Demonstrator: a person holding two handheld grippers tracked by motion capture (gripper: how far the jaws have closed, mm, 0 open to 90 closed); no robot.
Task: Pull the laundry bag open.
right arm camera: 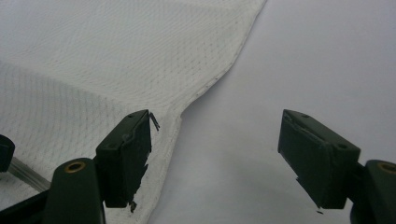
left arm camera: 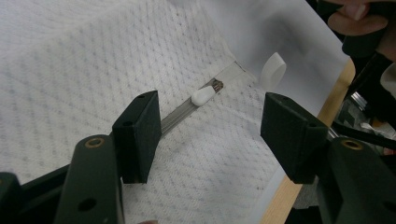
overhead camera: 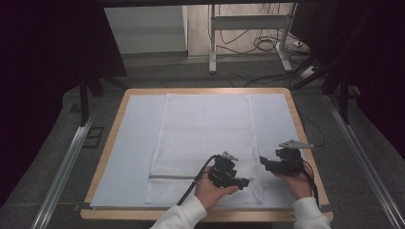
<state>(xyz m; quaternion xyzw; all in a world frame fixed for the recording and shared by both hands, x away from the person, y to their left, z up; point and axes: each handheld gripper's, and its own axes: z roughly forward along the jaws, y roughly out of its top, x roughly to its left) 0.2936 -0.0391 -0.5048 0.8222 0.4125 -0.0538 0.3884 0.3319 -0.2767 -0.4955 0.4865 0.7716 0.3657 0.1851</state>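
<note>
Nearest the camera in the high view are two white sleeves and the hands that come up from the bottom edge, each holding a tool. The left tool [overhead camera: 244,182] lies low over the near right part of a white mesh bag [overhead camera: 205,138], pointing to the right, its jaws released and standing wide with nothing pinched between them. In the left gripper view a zipper [left arm camera: 187,112] runs between those jaws, with its white pull tab [left arm camera: 203,95] at the far end, near the bag's corner.

The bag lies flat on a pale sheet [overhead camera: 133,143] that covers the wooden desk [overhead camera: 296,119]. Its long axis runs away from the person, and the zipper crosses its near end from left to right. What it holds, if anything, cannot be told.

The right tool [overhead camera: 261,161] sits just beside the bag's right edge, pointing left toward the other tool. Its jaws are also released: one over the bag's hem, the other over bare sheet.
</note>
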